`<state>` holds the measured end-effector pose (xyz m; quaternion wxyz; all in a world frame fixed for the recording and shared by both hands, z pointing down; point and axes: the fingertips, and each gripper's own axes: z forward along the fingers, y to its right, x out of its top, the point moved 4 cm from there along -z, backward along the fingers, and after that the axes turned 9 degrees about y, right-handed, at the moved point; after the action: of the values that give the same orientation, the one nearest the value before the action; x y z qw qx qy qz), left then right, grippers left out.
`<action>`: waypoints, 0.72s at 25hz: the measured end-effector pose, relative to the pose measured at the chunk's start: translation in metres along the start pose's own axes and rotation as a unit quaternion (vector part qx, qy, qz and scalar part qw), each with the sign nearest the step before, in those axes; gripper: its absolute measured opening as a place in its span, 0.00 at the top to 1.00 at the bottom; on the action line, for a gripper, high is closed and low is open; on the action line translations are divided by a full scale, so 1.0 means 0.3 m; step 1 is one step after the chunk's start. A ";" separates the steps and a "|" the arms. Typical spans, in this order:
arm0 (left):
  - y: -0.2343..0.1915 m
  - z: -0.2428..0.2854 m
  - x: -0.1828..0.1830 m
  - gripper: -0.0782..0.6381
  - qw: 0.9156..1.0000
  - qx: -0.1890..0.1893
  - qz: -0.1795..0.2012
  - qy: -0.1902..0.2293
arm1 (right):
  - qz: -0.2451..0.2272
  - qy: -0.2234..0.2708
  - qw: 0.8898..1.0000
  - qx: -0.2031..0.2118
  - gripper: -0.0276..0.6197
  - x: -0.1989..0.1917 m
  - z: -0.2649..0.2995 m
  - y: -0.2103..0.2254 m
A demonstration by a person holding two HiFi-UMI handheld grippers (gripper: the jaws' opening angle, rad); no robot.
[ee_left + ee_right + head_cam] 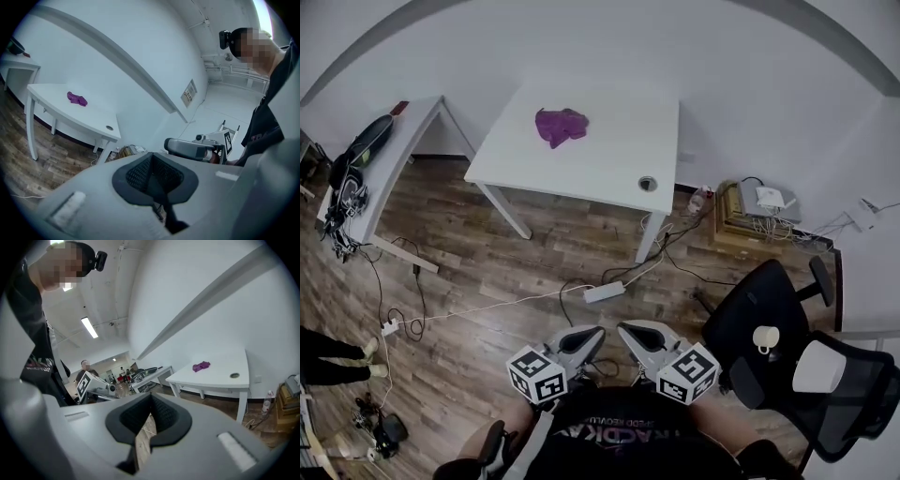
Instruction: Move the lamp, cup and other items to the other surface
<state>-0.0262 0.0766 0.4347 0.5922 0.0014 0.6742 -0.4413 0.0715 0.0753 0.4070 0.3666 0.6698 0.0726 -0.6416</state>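
Cup (766, 337) on black chair (750, 300), inside not visible; lamp (818, 367) just beside, only white shade clear. Left gripper (152, 174), right gripper (149, 414): jaws together, nothing between.

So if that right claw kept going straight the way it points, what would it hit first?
Probably the side desk with dark bags, far across bare wooden floor. The right gripper, shut and empty, has nothing nearer in line; depth is hard to judge.

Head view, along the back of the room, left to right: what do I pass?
Side desk with bags → purple cloth on the white table → that table's cable hole → boxes by the wall.
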 end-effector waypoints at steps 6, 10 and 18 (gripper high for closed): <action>-0.072 -0.121 0.043 0.89 0.999 0.027 -0.001 0.033 | -0.001 -0.014 1.000 0.012 0.95 -0.023 0.079 -0.058; -0.120 -0.189 0.071 0.89 0.998 0.039 0.002 0.045 | 0.002 -0.022 1.000 0.016 0.95 -0.048 0.136 -0.093; -0.229 -0.364 0.124 0.89 0.997 0.047 0.005 0.056 | 0.001 -0.017 1.000 0.023 0.95 -0.085 0.307 -0.215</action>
<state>-0.1604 0.0805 0.4359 0.5552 0.0578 0.6846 -0.4687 -0.0435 0.0774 0.4132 0.3535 0.6670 0.0510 -0.6539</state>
